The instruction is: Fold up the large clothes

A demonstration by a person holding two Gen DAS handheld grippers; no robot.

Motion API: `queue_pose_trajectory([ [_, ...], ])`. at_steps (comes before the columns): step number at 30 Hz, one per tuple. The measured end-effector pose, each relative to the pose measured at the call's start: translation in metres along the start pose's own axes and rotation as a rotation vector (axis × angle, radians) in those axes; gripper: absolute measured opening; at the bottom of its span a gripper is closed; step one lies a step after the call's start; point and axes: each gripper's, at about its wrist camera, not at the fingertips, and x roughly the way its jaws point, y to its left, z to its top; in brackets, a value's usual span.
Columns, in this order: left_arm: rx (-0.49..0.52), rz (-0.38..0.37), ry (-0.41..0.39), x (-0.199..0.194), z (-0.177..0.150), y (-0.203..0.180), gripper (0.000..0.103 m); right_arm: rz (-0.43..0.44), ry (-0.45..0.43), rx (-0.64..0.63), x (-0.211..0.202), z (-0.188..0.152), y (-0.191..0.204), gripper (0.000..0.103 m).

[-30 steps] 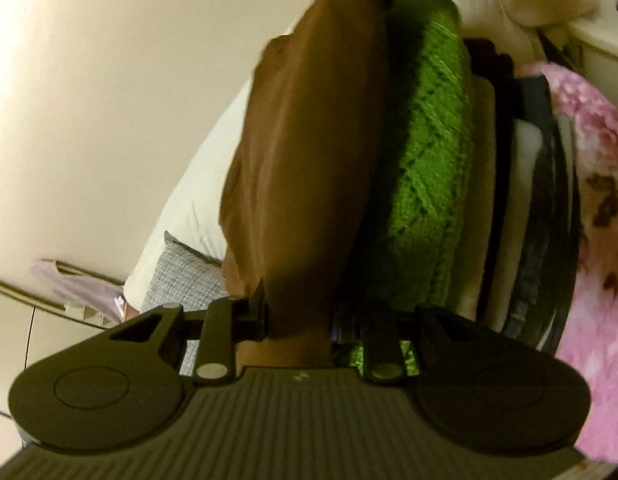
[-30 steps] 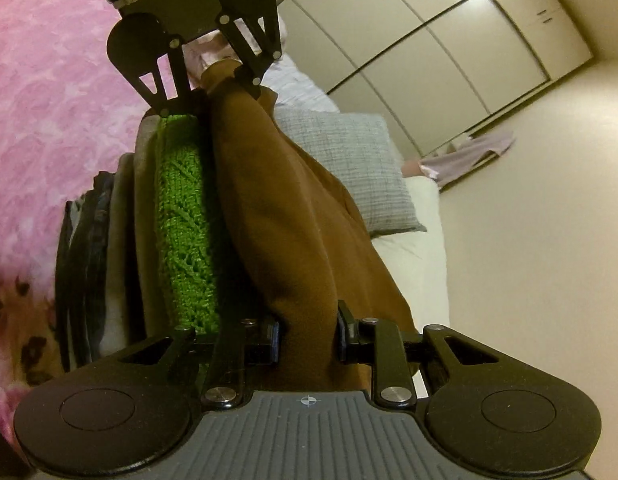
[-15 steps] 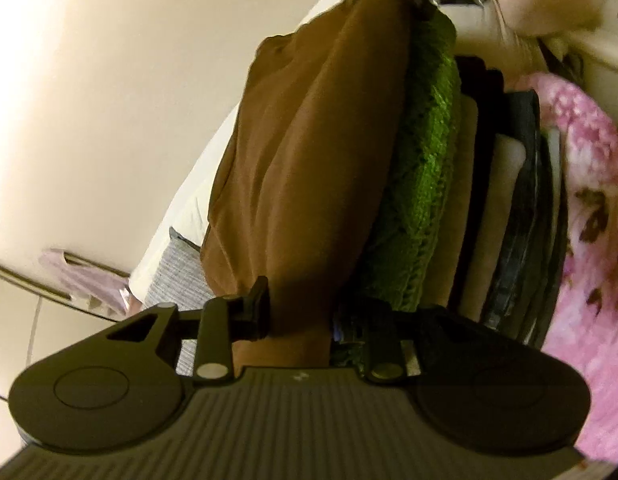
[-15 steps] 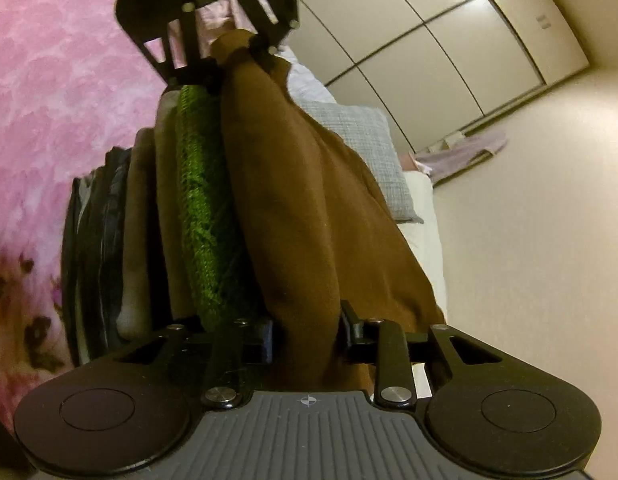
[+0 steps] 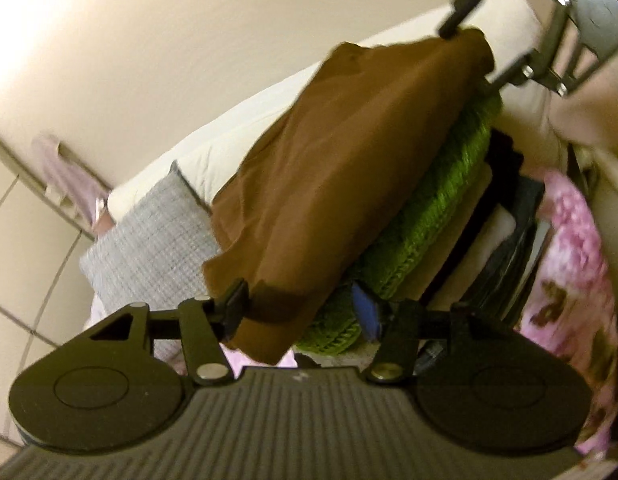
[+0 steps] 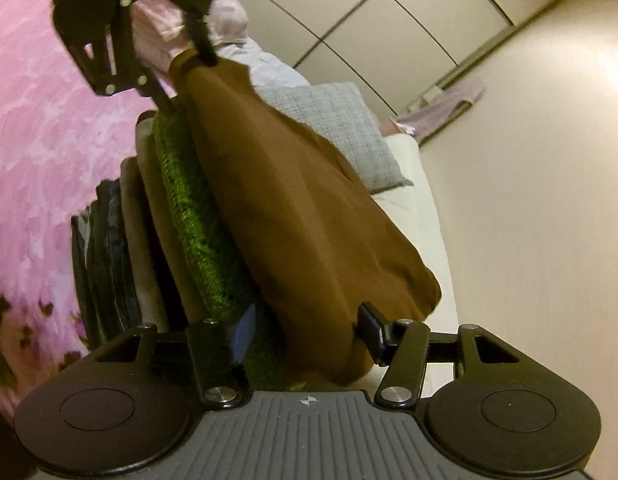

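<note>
1. Left wrist view, far left: cream wardrobe doors (image 5: pixel 13 240) with a pale lilac cloth (image 5: pixel 69 176) lying by their base.
2. Next comes a grey woven cushion (image 5: pixel 149 248) resting on a cream mattress (image 5: pixel 213 132).
3. At the centre lies the folded brown fabric garment (image 5: pixel 341 168), on top of a stack of folded clothes; directly under it is a bright green knitted garment (image 5: pixel 429 216), then beige, dark and white folded layers (image 5: pixel 489 232).
4. The left gripper (image 5: pixel 301 314) has its jaws opening. The near end of the brown garment sits between them, against the left finger, clear of the right one.
5. Far right: a pink flowered blanket (image 5: pixel 569 248). At the top right the right gripper (image 5: pixel 473 40) stands at the garment's far end.
6. Right wrist view, from the left: the same pink blanket (image 6: pixel 41 140), the stack's dark and beige edges, the green knit (image 6: pixel 197 224), then the brown garment (image 6: pixel 293 200) on top.
7. The right gripper (image 6: pixel 305 332) has its jaws opening, with the brown garment's end between the fingers, the pads no longer pressing it.
8. Right of it: cushion (image 6: pixel 341 120), mattress and wardrobe doors (image 6: pixel 389 12).
</note>
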Motion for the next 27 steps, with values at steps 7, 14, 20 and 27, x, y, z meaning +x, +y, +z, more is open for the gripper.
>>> queue_pose_trajectory([
  [7,-0.408,-0.055,0.095,-0.035,-0.021,0.024,0.073,0.011,0.072,0.284,-0.033,0.008,-0.003,0.063],
  [14,-0.672,-0.117,0.128,-0.082,-0.056,0.020,0.101,-0.033,0.148,0.723,-0.092,0.019,0.028,0.080],
  [20,-0.784,-0.137,0.141,-0.126,-0.079,0.014,0.102,-0.072,0.188,1.011,-0.129,0.038,0.052,0.082],
  [27,-0.801,-0.137,0.161,-0.173,-0.099,0.008,0.102,-0.130,0.255,1.145,-0.173,0.062,0.083,0.082],
])
